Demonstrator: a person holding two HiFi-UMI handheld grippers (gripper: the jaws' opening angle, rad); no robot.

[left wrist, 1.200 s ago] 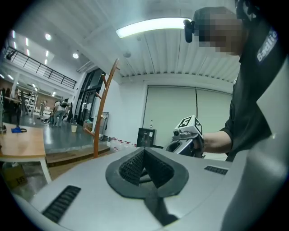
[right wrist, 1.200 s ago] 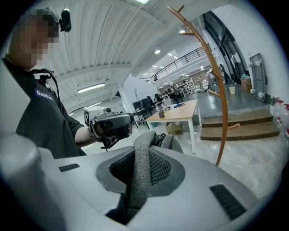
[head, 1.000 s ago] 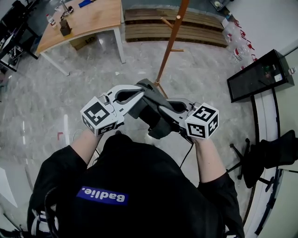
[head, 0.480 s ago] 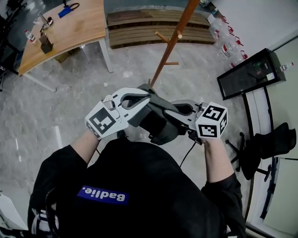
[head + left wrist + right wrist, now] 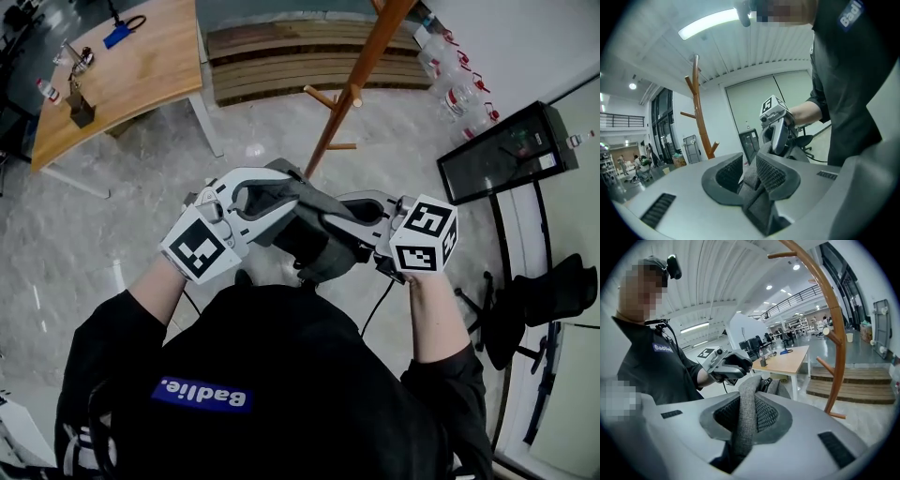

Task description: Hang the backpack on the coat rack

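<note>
Head view, left to right: wooden table [image 5: 141, 75] at the upper left, well apart from both tools; left gripper [image 5: 267, 192] held out before the chest, nosed into the grey backpack [image 5: 314, 239]; along its own jaws, opening at this moment, pads parted round a fold of grey strap, no squeeze on it; backpack bunched between the two tools, up off the floor, short of the wooden coat rack [image 5: 352, 89] and on none of its pegs; right gripper [image 5: 354, 211] clenched on a band of the same grey strap, pads pressing both its sides; black panel [image 5: 511, 150] by the wall at the far right.
</note>
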